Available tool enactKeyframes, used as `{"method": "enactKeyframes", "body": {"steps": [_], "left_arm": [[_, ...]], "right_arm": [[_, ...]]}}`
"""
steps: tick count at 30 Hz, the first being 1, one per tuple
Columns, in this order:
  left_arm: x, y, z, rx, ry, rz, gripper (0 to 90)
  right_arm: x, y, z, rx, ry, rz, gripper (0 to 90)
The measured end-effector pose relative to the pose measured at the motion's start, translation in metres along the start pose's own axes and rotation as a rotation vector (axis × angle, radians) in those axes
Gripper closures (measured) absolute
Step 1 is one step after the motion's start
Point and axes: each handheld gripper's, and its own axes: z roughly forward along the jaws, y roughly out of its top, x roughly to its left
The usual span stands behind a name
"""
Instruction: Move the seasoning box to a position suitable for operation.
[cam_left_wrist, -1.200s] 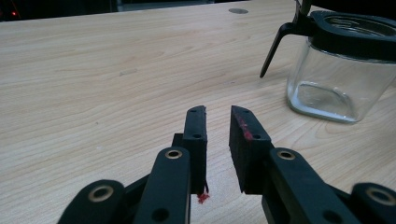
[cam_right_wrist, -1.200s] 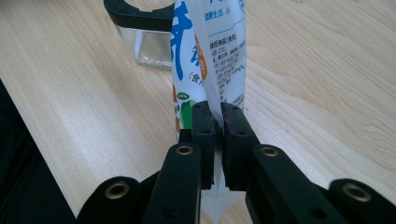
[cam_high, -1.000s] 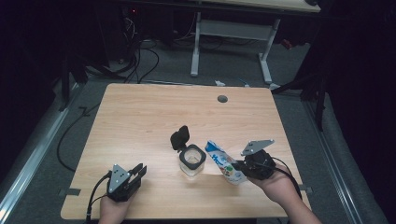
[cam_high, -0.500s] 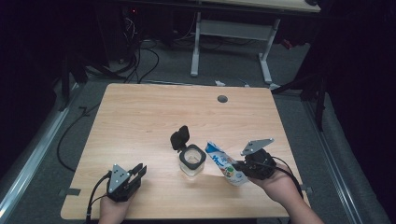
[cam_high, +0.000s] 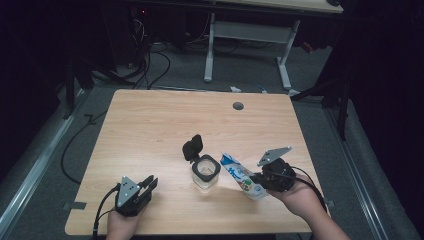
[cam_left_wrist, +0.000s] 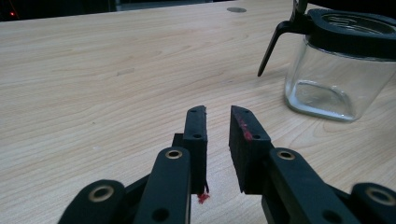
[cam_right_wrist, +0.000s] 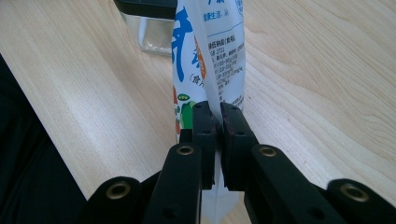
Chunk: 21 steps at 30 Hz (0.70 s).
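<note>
A square glass jar (cam_high: 205, 173) with a black rim and its black flip lid (cam_high: 192, 148) thrown open stands near the table's front middle; the jar (cam_left_wrist: 337, 70) also shows at the right of the left gripper view. A white and blue printed pouch (cam_high: 242, 176) lies just right of the jar. My right gripper (cam_high: 259, 178) is shut on the pouch (cam_right_wrist: 210, 51) near its lower end, jaws pinching the film. My left gripper (cam_high: 149, 181) rests at the front left, jaws a little apart with nothing between them (cam_left_wrist: 217, 122).
The wooden table (cam_high: 165, 125) has a round cable hole (cam_high: 238, 106) at the back right. Cables lie on the dark floor to the left and behind. A white-legged desk frame (cam_high: 250, 35) stands beyond the table.
</note>
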Motion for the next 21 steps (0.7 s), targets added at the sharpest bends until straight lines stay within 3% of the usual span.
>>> {"method": "enactKeyframes", "body": {"steps": [21], "left_arm": [[-0.002, -0.001, 0.0, -0.002, -0.005, -0.001, 77.1]], "right_arm": [[0.001, 0.013, -0.006, 0.035, 0.012, -0.003, 86.8]]}}
